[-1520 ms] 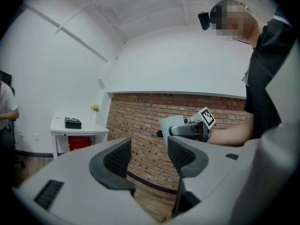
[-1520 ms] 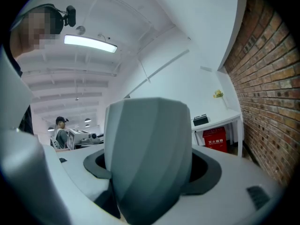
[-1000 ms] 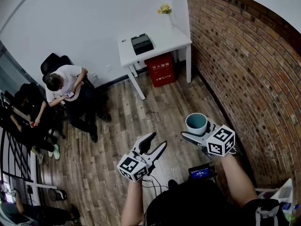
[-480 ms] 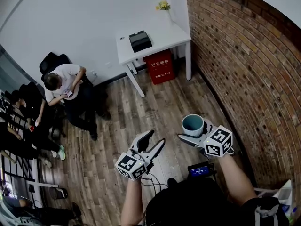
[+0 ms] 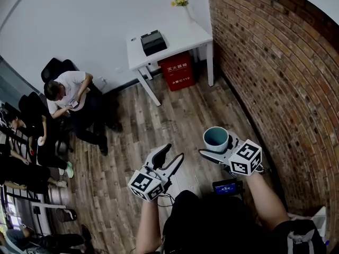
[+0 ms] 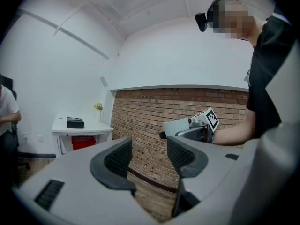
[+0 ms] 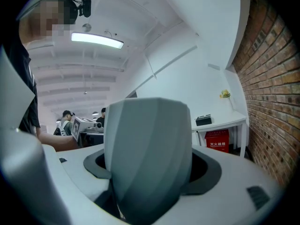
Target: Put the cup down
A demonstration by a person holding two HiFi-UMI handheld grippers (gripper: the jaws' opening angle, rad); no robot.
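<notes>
Above the wooden floor (image 5: pixel 159 118), near the brick wall (image 5: pixel 275 78) at right, we hold the cup (image 5: pixel 216 138) upright in the air with the right gripper (image 5: pixel 217 148). Its jaws are clamped on the cup's sides. The cup's mouth faces up and its inside looks teal. To the left of it, our left gripper (image 5: pixel 175 153) hangs at about the same height, jaws apart with only air between them, well apart from the cup. Far off, against the white wall, stands a white table (image 5: pixel 185 35) with a black box (image 5: pixel 153 42) on top and a red box (image 5: pixel 178 71) beneath it. At far left a seated person (image 5: pixel 69 94) bends forward on a dark chair.
</notes>
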